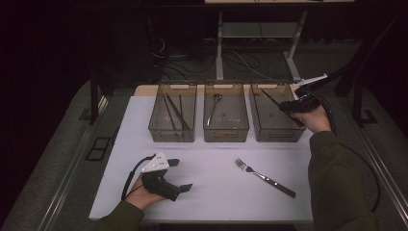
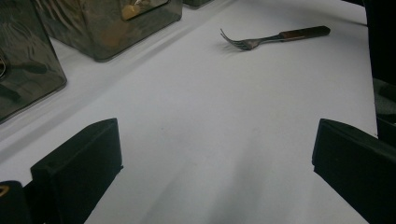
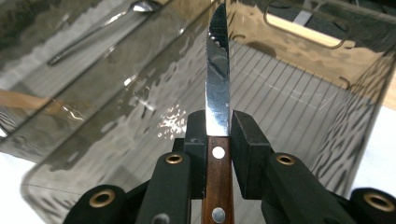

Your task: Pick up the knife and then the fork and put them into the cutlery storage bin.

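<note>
Right gripper (image 1: 290,107) at about two o'clock on the table (image 1: 211,192), poised over the right-hand bin (image 1: 276,135) of three smoky clear bins in a row; jaws clamped on a knife (image 3: 217,93) at the top of its wooden, riveted handle, blade running straight out ahead over the ribbed floor of that bin. Seen from the high view as a thin dark blade (image 1: 270,97) slanting toward eleven o'clock from the jaws, inside the bin's outline, clear of its floor as far as can be judged. Left gripper (image 1: 182,175) at about seven o'clock, resting low near the table's front edge in the person's hand, jaws spread wide with nothing between them, bare white tabletop showing in the gap in the left gripper view. Fork (image 1: 264,177) lying flat on the table at about five o'clock, tines toward eleven, wooden handle toward the front right corner, well apart from both grippers. Spoon (image 1: 213,109) in the middle bin (image 1: 226,134); dark chopsticks (image 1: 175,110) in the left bin (image 1: 172,134)
</note>
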### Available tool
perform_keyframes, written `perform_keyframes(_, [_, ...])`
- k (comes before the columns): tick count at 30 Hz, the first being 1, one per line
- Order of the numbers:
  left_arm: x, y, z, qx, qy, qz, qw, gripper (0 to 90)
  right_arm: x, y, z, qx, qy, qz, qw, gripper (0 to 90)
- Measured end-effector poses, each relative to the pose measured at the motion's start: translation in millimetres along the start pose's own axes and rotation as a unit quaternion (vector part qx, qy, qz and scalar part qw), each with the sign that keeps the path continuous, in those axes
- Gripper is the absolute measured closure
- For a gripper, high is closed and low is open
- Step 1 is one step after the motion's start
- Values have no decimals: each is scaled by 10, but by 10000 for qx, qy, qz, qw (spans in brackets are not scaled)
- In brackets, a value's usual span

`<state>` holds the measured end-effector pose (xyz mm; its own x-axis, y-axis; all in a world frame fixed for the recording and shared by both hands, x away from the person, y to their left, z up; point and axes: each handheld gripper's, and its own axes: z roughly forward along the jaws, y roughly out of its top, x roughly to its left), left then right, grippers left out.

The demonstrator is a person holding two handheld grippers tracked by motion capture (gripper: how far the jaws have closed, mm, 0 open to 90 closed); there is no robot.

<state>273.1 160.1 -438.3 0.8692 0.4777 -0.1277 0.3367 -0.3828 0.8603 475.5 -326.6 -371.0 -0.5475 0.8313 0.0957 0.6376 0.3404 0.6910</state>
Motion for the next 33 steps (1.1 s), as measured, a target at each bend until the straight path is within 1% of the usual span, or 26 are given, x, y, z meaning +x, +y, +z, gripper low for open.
perform_keyframes(2, [-2,-1,-3,6,-7,4,10000,6,-18,-11,60,89,-51,-30,9999,767])
perform_keyframes(3, [-2,-1,-5,3,-11,4,10000,6,-19,-17,83,108,-51,4,9999,767])
perform_keyframes(4, [-1,0,-7,2,-14,3,10000,6,-26,-25,111,149,-96,-26,9998,767])
perform_keyframes(5, [-1,0,-7,-5,-13,-6,10000,6,-26,-30,132,171,-205,-81,9996,761])
perform_keyframes(6, [0,0,-8,-4,-15,-8,10000,6,-18,-36,147,154,-287,-116,9994,742])
perform_keyframes(7, [-1,0,-9,-1,-19,-9,10000,6,-4,-39,143,100,-338,-105,9993,656])
perform_keyframes(8, [-2,1,-10,-1,-27,-6,10000,6,6,-37,128,11,-312,-17,9995,603])
perform_keyframes(9, [-4,2,-10,-4,-29,-7,10000,6,17,-32,108,-48,-200,59,9998,567])
perform_keyframes(10, [-5,4,-11,-11,-33,-6,10000,6,40,-25,82,-67,-181,61,9998,537])
perform_keyframes(11, [-5,5,-14,-24,-38,-12,10000,6,74,-18,48,-94,-217,-3,9997,514])
perform_keyframes(12, [-4,6,-15,-40,-44,-21,10000,6,107,-11,3,-112,-205,-13,9997,494])
perform_keyframes(13, [-5,6,-16,-46,-52,-19,10000,6,137,-4,-43,-149,-131,13,9998,468])
perform_keyframes(15, [-12,7,-18,-25,-55,-3,10000,6,207,9,-135,-172,26,-14,9998,437])
perform_keyframes(17, [-21,8,-12,-13,-46,24,10000,7,290,14,-223,-176,44,-108,9998,423])
perform_keyframes(19, [-23,8,-11,17,-58,54,10000,7,367,0,-300,-250,127,-153,9995,389])
perform_keyframes(23, [-20,7,-6,0,-57,16,10000,7,519,-73,-387,-217,216,-369,9988,365])
perform_keyframes(25, [-21,7,-5,2,-54,5,10000,6,579,-132,-420,-207,209,-488,9984,358])
perform_keyframes(28, [-23,7,-5,-6,-43,8,10000,6,652,-244,-465,-293,270,-514,9979,354])
perform_keyframes(30, [-22,7,-6,-6,-35,0,10000,6,711,-325,-488,-317,275,-602,9973,354])
perform_keyframes(33, [-18,7,-9,-10,-16,-29,10000,6,804,-443,-534,-383,374,-646,9965,351])
